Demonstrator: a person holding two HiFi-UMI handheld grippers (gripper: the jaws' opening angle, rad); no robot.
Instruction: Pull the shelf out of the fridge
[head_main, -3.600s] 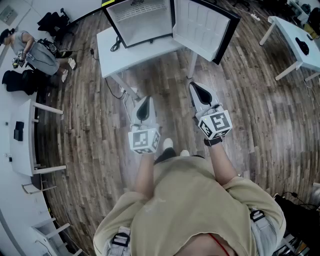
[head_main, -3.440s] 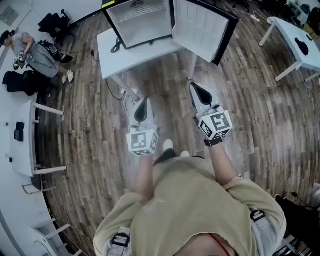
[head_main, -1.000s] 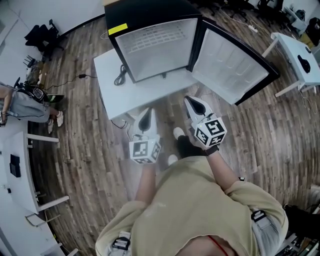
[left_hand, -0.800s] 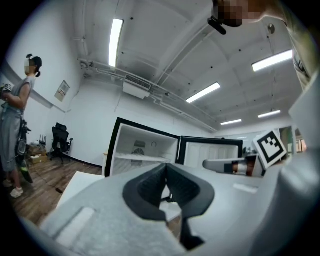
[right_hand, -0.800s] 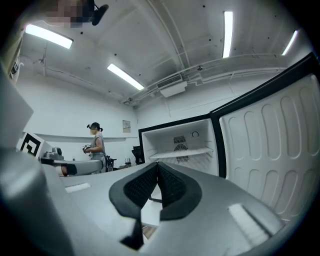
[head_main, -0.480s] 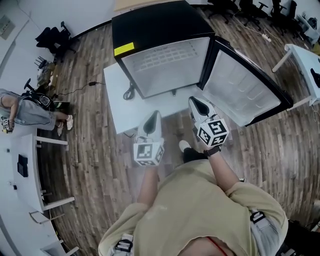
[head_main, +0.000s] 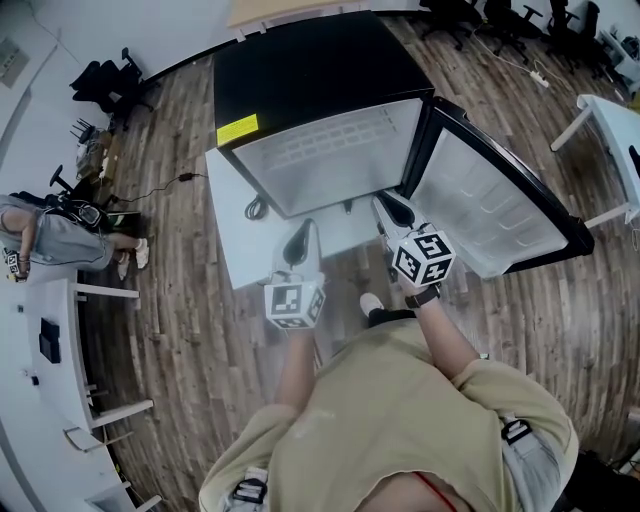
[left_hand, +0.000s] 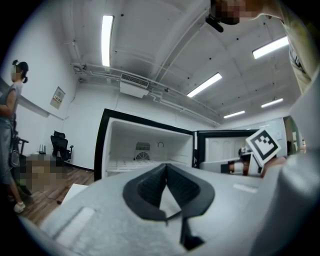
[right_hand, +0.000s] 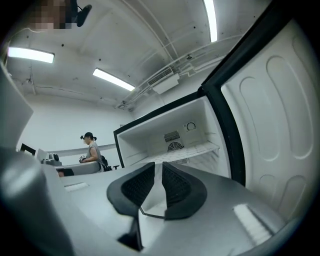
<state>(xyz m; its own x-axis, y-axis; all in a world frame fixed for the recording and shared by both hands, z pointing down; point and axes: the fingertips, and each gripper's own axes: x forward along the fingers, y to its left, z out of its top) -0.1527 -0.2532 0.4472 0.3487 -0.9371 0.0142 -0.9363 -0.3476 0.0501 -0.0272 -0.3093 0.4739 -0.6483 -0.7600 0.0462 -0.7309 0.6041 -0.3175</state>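
Note:
A black mini fridge (head_main: 300, 70) stands on a white table (head_main: 232, 235) with its door (head_main: 500, 205) swung open to the right. Inside it lies a white wire shelf (head_main: 335, 140), also seen in the left gripper view (left_hand: 131, 163) and in the right gripper view (right_hand: 192, 150). My left gripper (head_main: 305, 228) hovers over the table's front, short of the opening, its jaws shut with nothing in them (left_hand: 166, 166). My right gripper (head_main: 383, 202) is near the door hinge corner. Its jaws are opening, with a narrow gap and nothing between them (right_hand: 158, 165).
A power cable (head_main: 256, 208) lies on the table left of the fridge. A person (head_main: 45, 240) stands far left beside another white table (head_main: 50, 340). A third white table (head_main: 612, 112) is at the right. Office chairs (head_main: 105, 75) stand at the back.
The fridge has come nearer and larger in the head view. Both grippers have moved forward from over the floor to the table's front edge, close to the open fridge.

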